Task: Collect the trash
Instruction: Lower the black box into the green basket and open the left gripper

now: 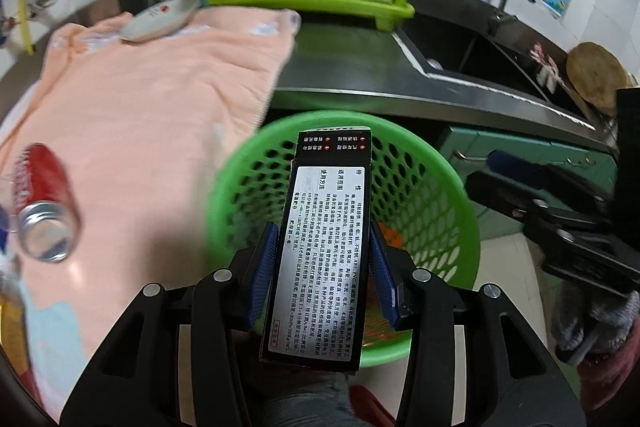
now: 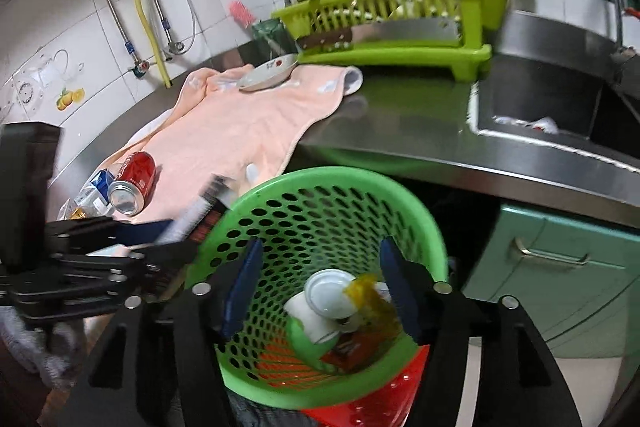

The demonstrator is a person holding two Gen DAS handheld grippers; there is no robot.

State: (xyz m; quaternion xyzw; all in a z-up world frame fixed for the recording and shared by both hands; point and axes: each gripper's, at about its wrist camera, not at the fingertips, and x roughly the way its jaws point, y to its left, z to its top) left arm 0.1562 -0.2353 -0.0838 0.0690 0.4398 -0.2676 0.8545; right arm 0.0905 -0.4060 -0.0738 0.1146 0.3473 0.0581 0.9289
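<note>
My left gripper (image 1: 322, 247) is shut on a long black box with a silver printed label (image 1: 326, 247) and holds it over the green perforated waste basket (image 1: 436, 163). In the right wrist view the basket (image 2: 280, 183) holds a white cup, a yellow wrapper and other scraps (image 2: 340, 307). My right gripper (image 2: 320, 283) is open and empty above the basket's mouth. The left gripper with its box (image 2: 200, 211) shows blurred at the basket's left rim. A red soda can (image 1: 40, 203) lies on its side on the peach towel (image 1: 160, 99); it also shows in the right wrist view (image 2: 134, 183).
A steel counter (image 2: 400, 123) holds the towel, a plate (image 2: 268, 71), a lime dish rack with a cleaver (image 2: 392, 27) and more wrappers by the can (image 2: 90, 195). A sink (image 2: 560, 107) lies to the right. Green cabinet drawers (image 2: 560, 259) stand below.
</note>
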